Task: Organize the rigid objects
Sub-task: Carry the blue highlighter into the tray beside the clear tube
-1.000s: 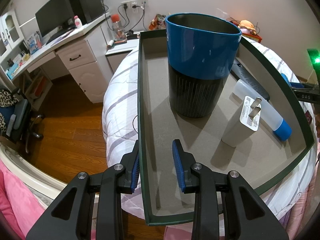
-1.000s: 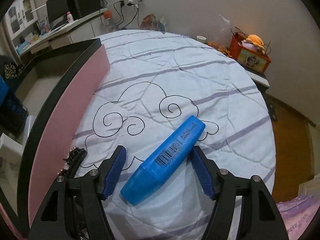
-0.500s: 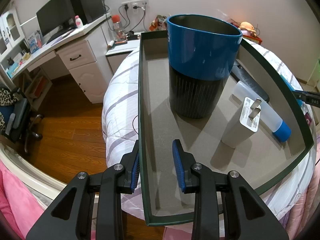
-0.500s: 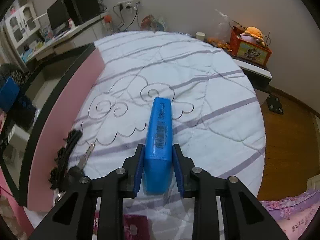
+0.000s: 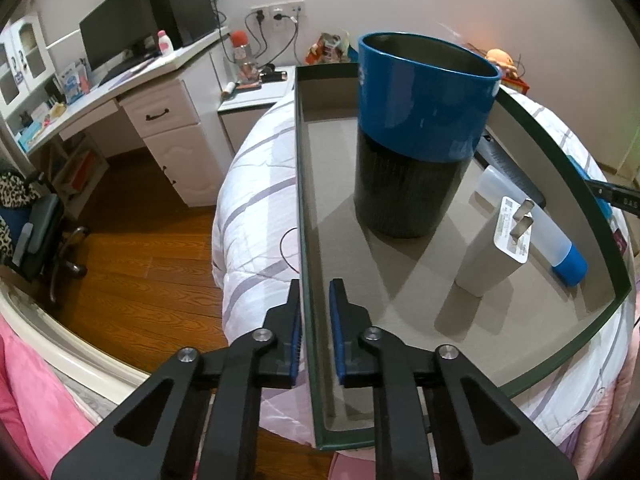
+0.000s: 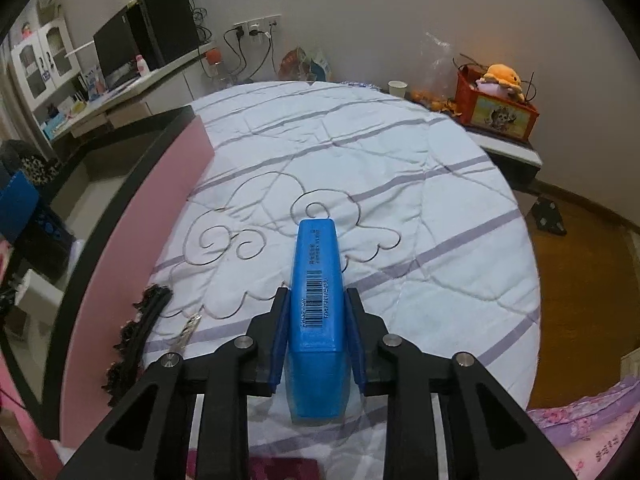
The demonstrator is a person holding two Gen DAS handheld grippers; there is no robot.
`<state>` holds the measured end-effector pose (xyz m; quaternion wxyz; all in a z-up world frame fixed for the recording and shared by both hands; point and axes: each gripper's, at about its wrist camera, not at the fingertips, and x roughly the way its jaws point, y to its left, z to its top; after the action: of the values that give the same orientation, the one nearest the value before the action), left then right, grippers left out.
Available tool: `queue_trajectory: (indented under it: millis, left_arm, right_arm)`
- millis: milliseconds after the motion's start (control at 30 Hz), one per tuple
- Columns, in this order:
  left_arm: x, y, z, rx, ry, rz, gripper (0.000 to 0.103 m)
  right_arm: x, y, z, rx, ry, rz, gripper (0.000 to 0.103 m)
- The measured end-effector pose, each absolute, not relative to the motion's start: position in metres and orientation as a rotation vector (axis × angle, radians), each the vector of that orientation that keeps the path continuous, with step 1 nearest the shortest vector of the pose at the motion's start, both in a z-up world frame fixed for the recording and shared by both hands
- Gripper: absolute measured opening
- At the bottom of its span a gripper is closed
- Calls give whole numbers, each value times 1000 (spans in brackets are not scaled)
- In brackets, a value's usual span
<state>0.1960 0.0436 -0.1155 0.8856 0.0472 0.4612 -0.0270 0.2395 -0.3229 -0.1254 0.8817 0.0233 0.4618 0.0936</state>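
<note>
My left gripper [image 5: 314, 300] straddles the left wall of a dark-rimmed storage box [image 5: 306, 208] on the bed, its jaws close around the wall with a small gap showing. Inside the box stand a blue-and-black cup [image 5: 420, 136], a white charger [image 5: 494, 254], a white bottle with a blue cap [image 5: 540, 236] and a dark remote [image 5: 512, 168]. My right gripper [image 6: 316, 300] is shut on a blue highlighter [image 6: 317, 280] with a barcode, held above the white quilt [image 6: 400, 200]. The box's pink outer wall [image 6: 132, 248] is to its left.
A black hair clip [image 6: 136, 332] and a small metal key [image 6: 186, 330] lie on the quilt beside the box. A desk with monitor [image 5: 112, 40] and wooden floor [image 5: 132, 240] are at left. A red toy box [image 6: 496, 108] sits on a bedside stand.
My right gripper closed on the blue highlighter, turned it in line with the fingers and lifted it off the quilt. The left gripper narrowed around the box wall.
</note>
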Motion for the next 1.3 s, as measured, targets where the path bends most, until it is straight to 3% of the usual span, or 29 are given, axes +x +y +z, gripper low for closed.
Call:
queue_trajectory:
  millis: [133,967,1300]
  left_arm:
    - [197,48,-117,86,958,-58,5]
    - [198,52,-118,67,954,-66,6]
    - [198,50,-119,66,953,-68,6]
  right_arm:
    - [231,-321,-115,82,914,221,27]
    - [202,-255,-39,-48,749,293,27]
    - [203,-196,-36,-140,756,404,27]
